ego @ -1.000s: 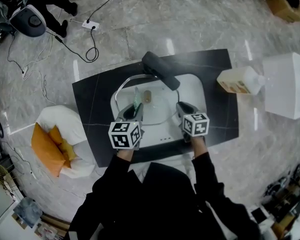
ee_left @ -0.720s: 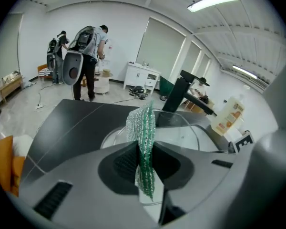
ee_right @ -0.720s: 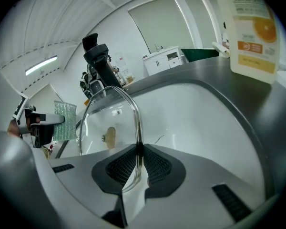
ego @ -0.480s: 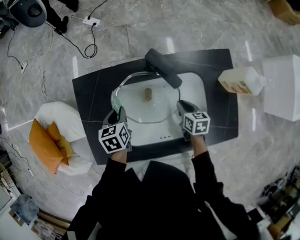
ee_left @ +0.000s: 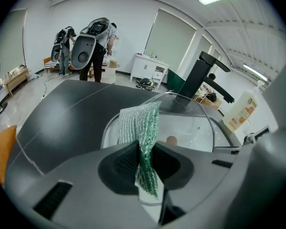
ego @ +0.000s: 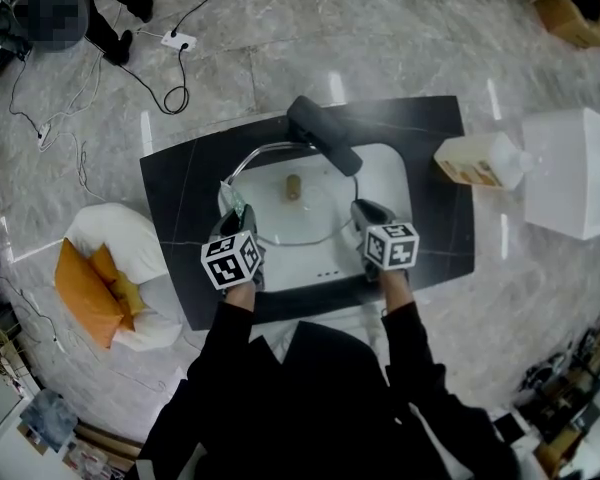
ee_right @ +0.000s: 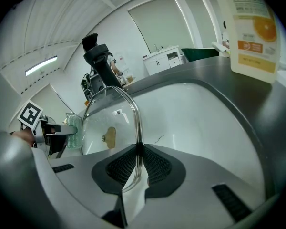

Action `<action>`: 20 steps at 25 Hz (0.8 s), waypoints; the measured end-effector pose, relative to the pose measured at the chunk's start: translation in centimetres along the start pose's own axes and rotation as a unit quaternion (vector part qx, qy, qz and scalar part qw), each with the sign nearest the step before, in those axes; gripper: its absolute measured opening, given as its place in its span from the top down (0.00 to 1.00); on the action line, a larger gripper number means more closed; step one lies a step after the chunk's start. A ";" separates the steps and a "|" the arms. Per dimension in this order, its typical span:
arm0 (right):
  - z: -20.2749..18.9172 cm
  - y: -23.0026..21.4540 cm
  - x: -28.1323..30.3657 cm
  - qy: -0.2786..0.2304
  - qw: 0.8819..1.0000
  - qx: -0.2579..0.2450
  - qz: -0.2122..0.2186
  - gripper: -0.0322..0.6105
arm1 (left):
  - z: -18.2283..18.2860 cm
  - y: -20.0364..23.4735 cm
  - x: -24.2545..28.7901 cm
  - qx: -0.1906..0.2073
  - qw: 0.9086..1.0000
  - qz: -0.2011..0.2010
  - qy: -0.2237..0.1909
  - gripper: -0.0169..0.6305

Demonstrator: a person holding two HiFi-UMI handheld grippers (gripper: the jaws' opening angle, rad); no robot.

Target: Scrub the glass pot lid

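Observation:
A round glass pot lid (ego: 292,196) with a wooden knob (ego: 293,187) is held over the white sink (ego: 388,173). My right gripper (ego: 364,214) is shut on the lid's metal rim (ee_right: 136,128) at its right edge. My left gripper (ego: 236,220) is shut on a green scrub pad (ee_left: 142,132), which stands up between the jaws at the lid's left edge. In the right gripper view the pad (ee_right: 73,130) shows beside the lid's far rim; whether it touches the glass I cannot tell. In the left gripper view the lid (ee_left: 195,120) lies just beyond the pad.
A black faucet (ego: 322,135) reaches over the sink's back. The sink sits in a black countertop (ego: 180,203). A soap bottle with an orange label (ego: 477,160) lies on the counter's right end. A white box (ego: 572,171) stands farther right; a white and orange cushion (ego: 110,283) lies left.
My left gripper with the pad moved left off the lid's middle to its left edge, then edged slightly back right. The right gripper kept its hold on the rim.

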State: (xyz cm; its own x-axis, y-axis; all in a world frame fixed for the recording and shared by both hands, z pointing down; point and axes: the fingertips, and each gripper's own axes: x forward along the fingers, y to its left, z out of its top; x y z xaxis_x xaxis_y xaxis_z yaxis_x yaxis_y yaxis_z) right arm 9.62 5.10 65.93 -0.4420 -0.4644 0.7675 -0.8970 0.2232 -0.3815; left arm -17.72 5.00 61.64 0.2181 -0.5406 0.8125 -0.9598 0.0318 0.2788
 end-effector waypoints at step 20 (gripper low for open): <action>0.2 0.2 -0.1 -0.001 1.000 -0.001 0.005 0.88 | 0.1 -0.4 2.6 -0.003 1.000 -0.017 0.009 0.88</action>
State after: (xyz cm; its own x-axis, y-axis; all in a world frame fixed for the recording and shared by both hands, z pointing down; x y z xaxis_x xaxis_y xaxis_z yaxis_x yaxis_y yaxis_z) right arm 9.44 5.02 65.69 -0.4501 -0.4645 0.7627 -0.8930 0.2285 -0.3878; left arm -16.79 3.45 63.62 0.2534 -0.5267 0.8114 -0.9510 0.0181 0.3088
